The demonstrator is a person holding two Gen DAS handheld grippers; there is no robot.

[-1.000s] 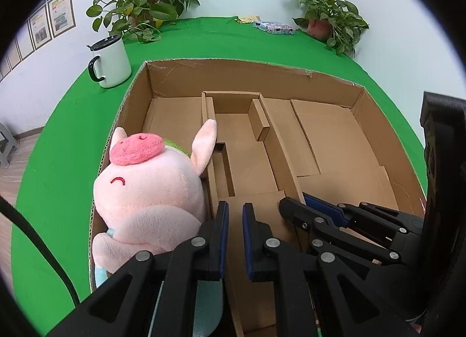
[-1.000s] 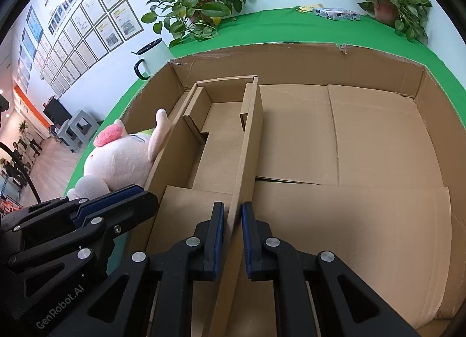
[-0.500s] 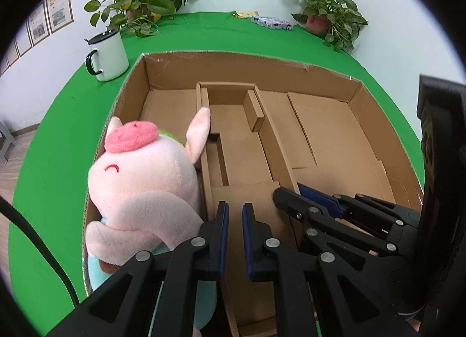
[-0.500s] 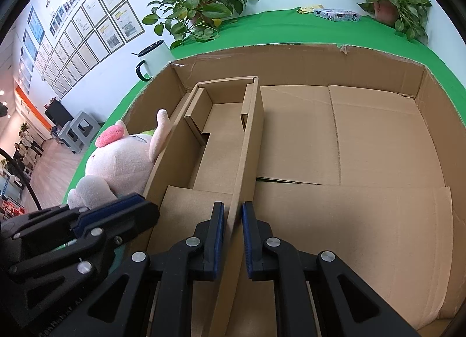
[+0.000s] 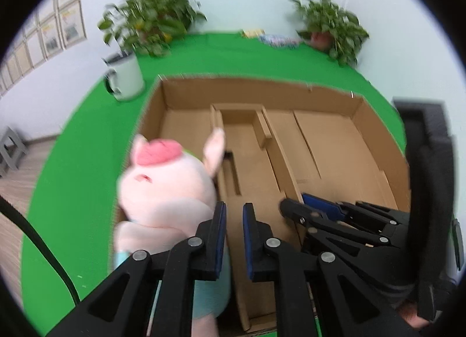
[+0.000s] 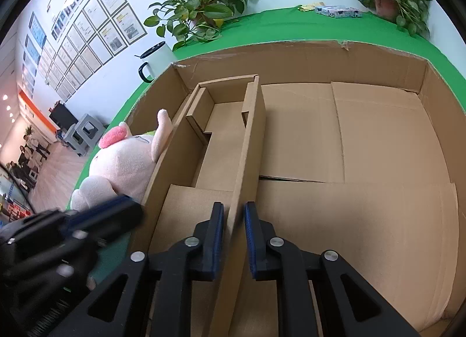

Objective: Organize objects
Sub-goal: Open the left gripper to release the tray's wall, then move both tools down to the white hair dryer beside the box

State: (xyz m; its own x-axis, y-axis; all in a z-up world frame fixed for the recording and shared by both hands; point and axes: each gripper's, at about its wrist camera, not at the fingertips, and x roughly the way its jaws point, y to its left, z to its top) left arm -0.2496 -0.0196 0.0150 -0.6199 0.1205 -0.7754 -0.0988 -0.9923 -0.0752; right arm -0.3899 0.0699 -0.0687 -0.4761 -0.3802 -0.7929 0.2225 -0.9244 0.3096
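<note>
The right gripper (image 6: 234, 238) has just loosened, its jaws parting around the upright brown cardboard divider wall (image 6: 247, 144) of the large cardboard box (image 6: 378, 60). Beside that wall, the left gripper (image 5: 234, 238) stays closed, nothing visibly held, lifting past the pink plush pig (image 5: 166, 188).

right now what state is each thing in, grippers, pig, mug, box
left gripper: shut, its hold hidden
right gripper: jaws just opening, divider wall between them
plush pig: in box's left section
mug: upright, lid on
cardboard box: top open
</note>
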